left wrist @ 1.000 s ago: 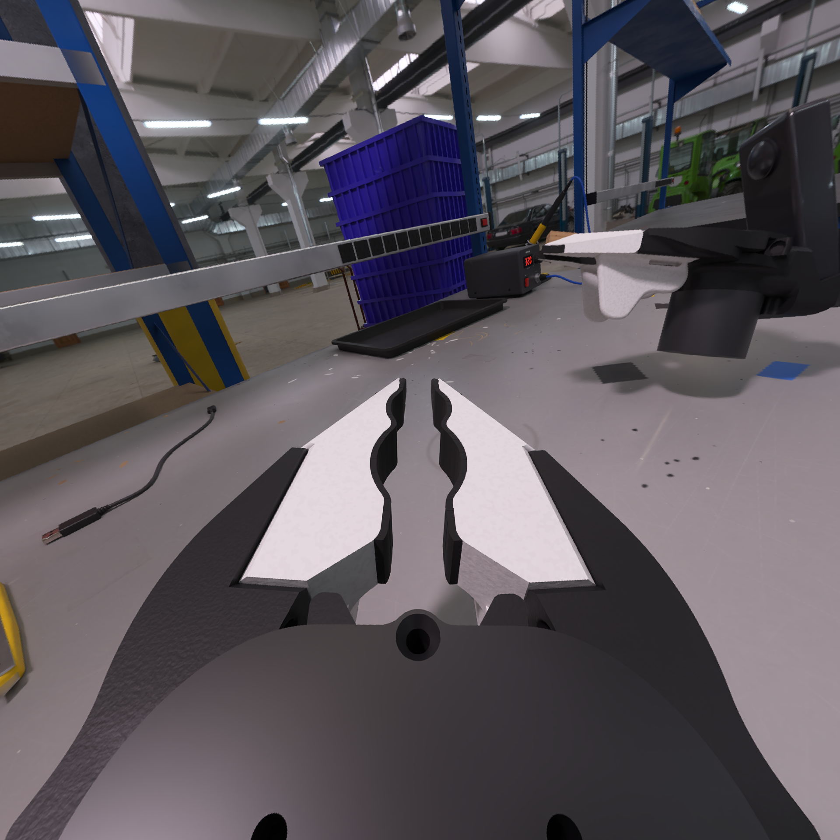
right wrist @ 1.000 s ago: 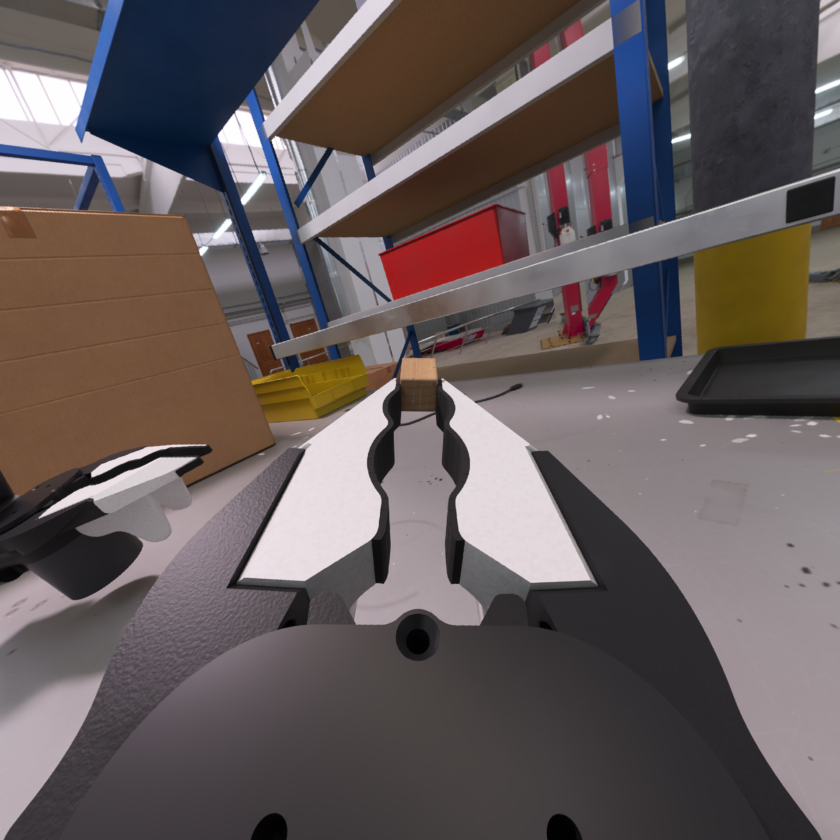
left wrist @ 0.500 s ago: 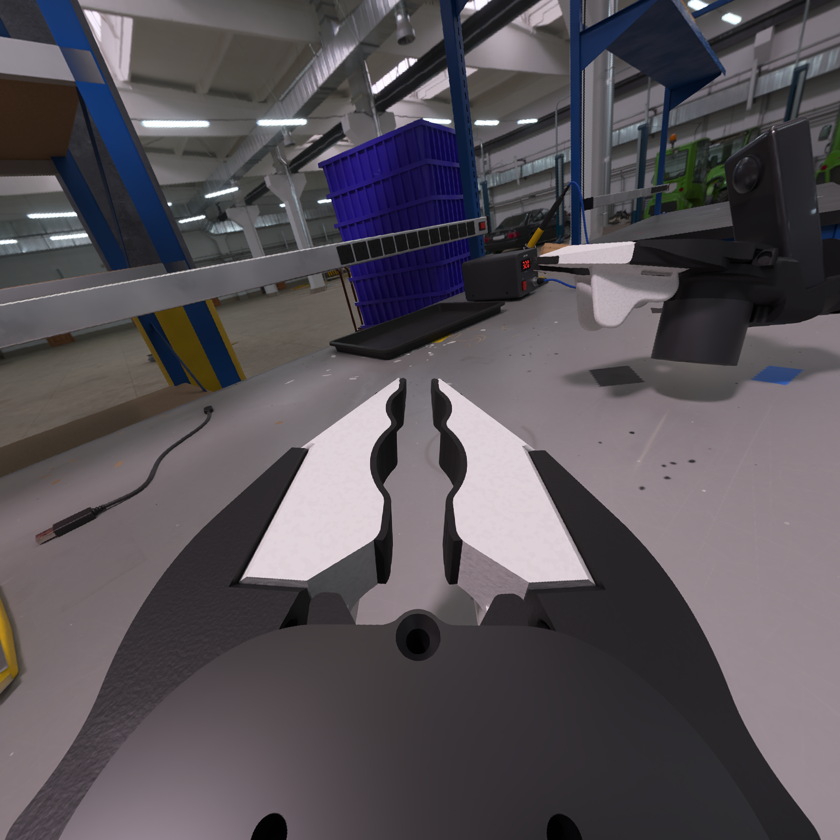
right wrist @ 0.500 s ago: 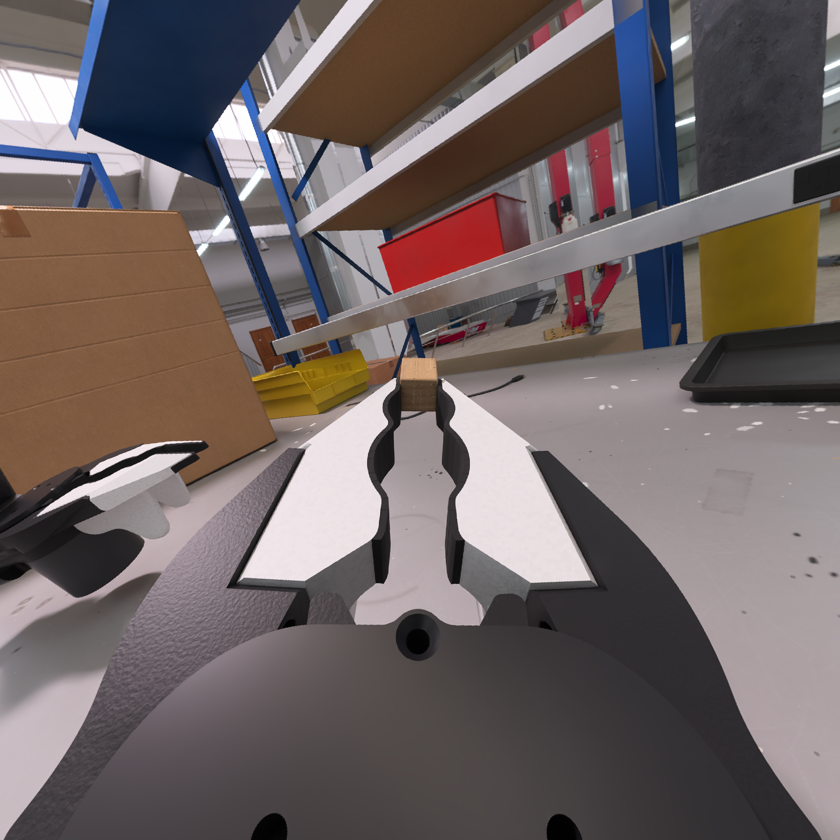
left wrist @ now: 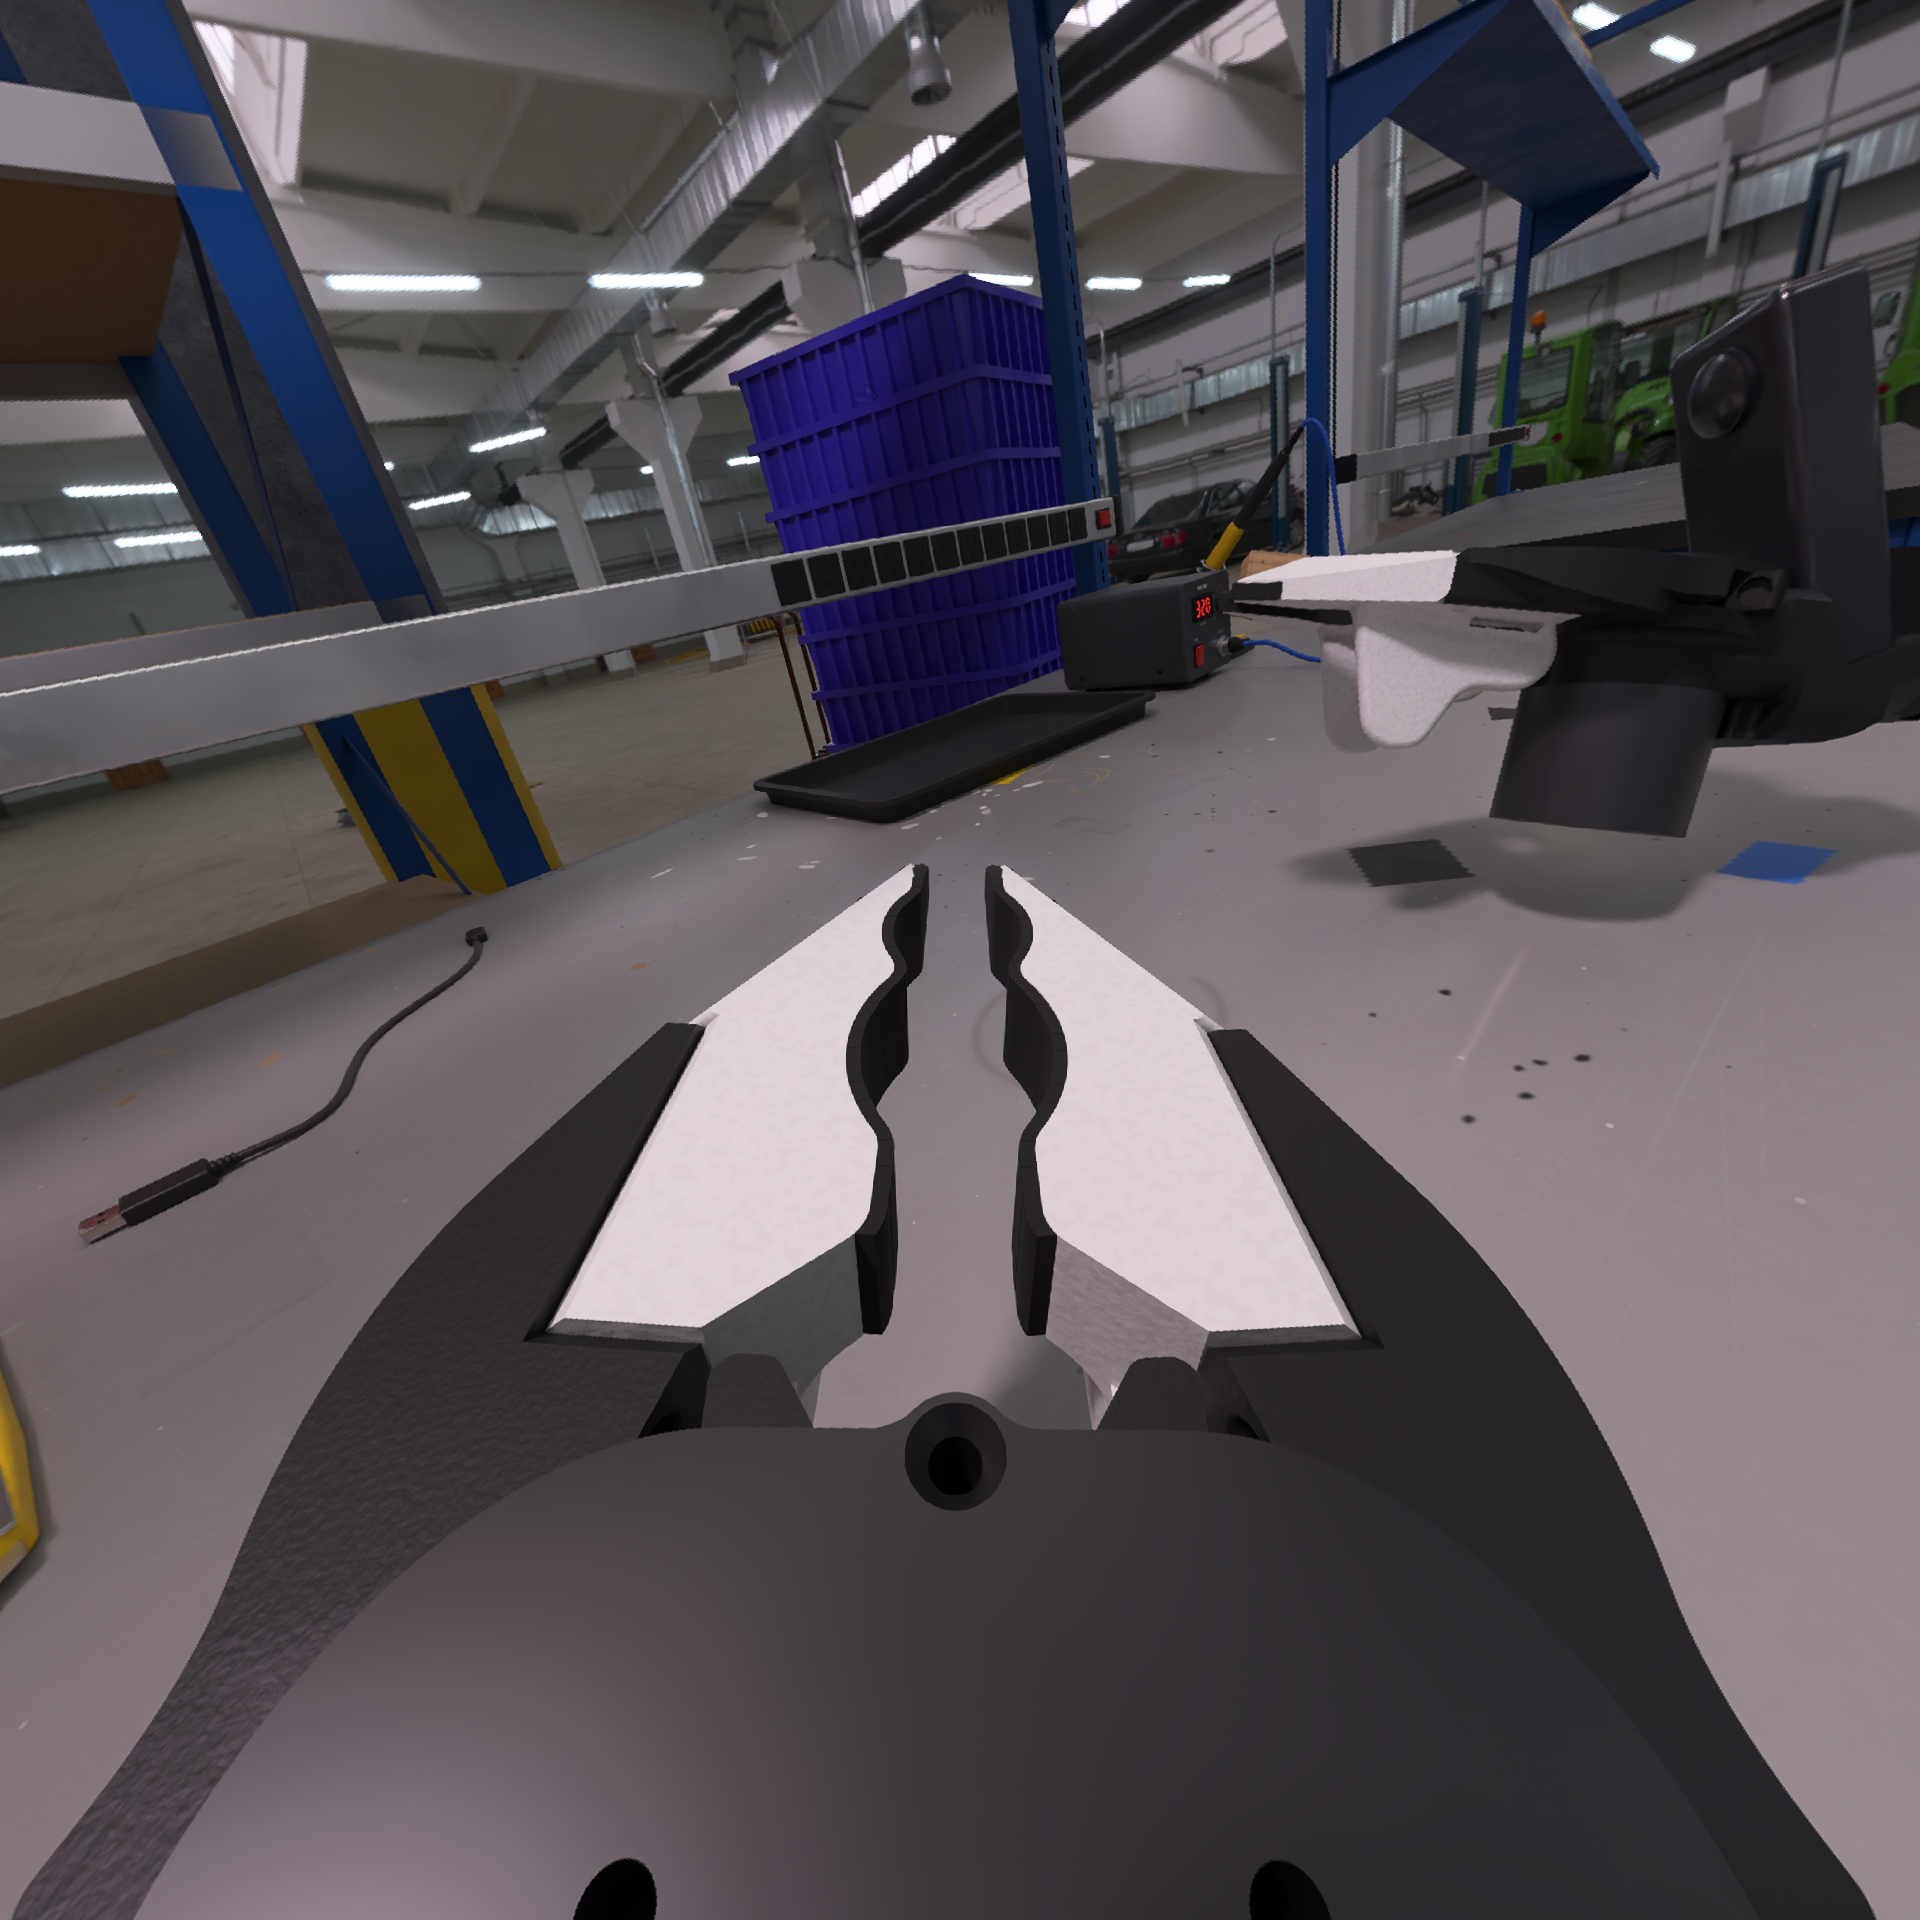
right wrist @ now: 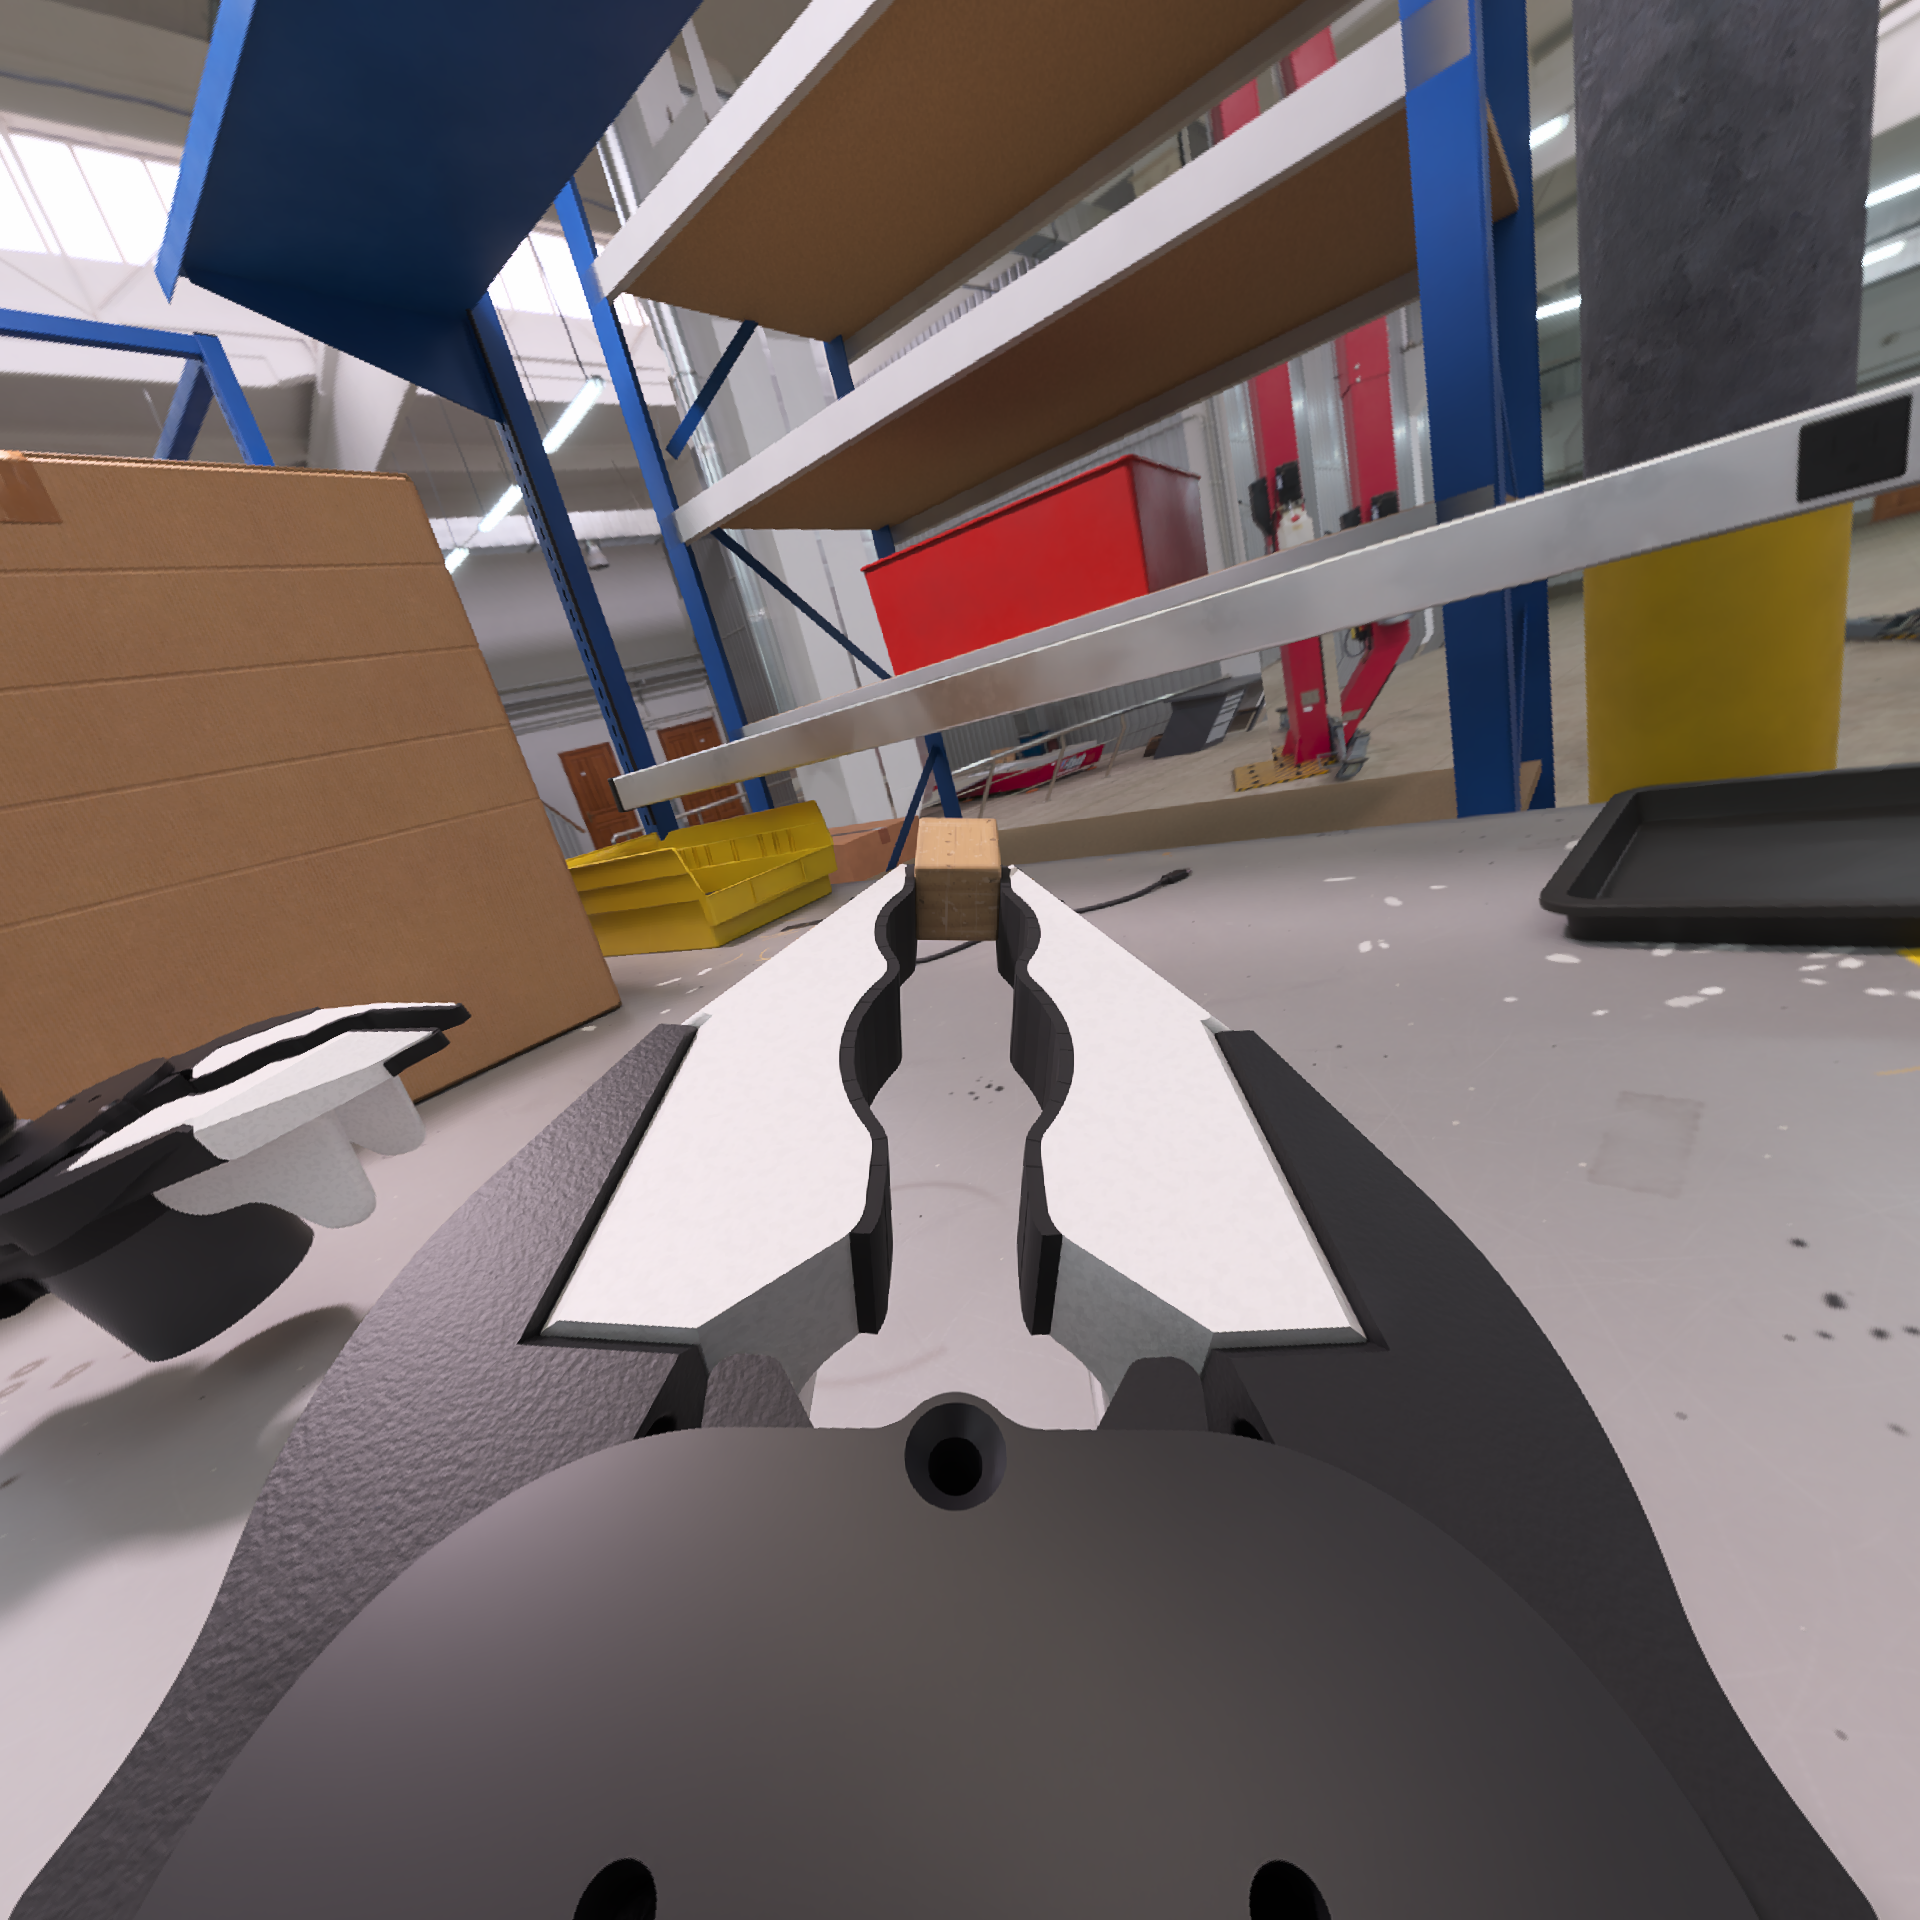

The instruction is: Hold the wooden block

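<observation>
Grey bench [right wrist: 1455, 1039], warehouse. Right gripper [right wrist: 956, 883] pinches block [right wrist: 956, 878] at tips; left gripper [left wrist: 954, 883] narrow, empty. We keep squeeze steady, level.

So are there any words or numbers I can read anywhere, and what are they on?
Black box beyond the black tray: a little screen with glowing red digits, which I don't read out.
Tiny white mark above that screen: too small to read.
Wooden block and cardboard box: no writing shows.
</observation>
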